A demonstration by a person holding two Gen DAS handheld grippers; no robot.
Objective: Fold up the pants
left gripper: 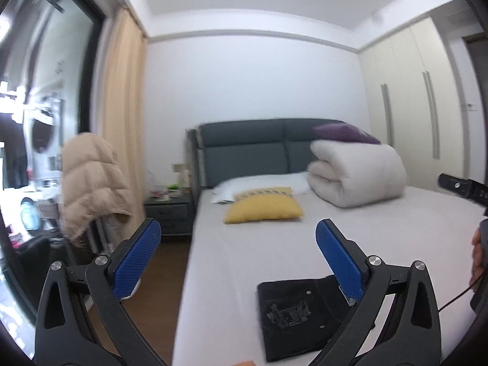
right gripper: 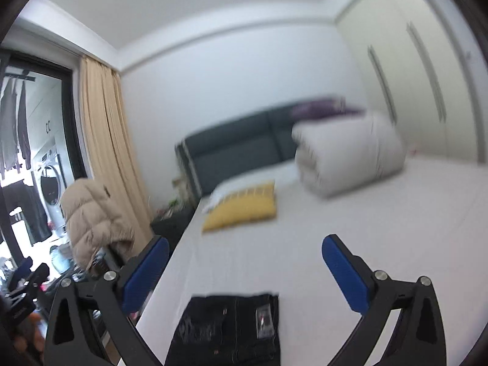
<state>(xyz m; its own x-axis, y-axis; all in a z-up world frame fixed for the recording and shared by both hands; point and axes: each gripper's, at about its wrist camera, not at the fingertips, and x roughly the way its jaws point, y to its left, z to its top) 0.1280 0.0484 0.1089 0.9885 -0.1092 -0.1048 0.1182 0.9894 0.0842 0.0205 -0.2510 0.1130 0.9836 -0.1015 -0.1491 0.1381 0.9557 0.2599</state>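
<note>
- A grey-sheeted bed [left gripper: 350, 228] fills the room, its dark headboard [left gripper: 259, 149] at the far end, a rolled white duvet [left gripper: 357, 174] far right and a yellow cushion [left gripper: 263, 204] far left of centre.
- The dark pants [left gripper: 299, 314] lie at the bed's near edge as a compact rectangle, apparently folded and lying free of both tools.
- The left gripper [left gripper: 238, 262] hangs above the bed with jaws spread wide and nothing between them; the pants sit below its right finger.
- The right gripper [right gripper: 244, 274] likewise stands fully spread and empty, with the pants low between its fingers in that blurred view.
- Judgement: the fold looks finished; to end it well, keep both tools clear so no finger snags or drags the stack, and check that the edges stay square.
</note>
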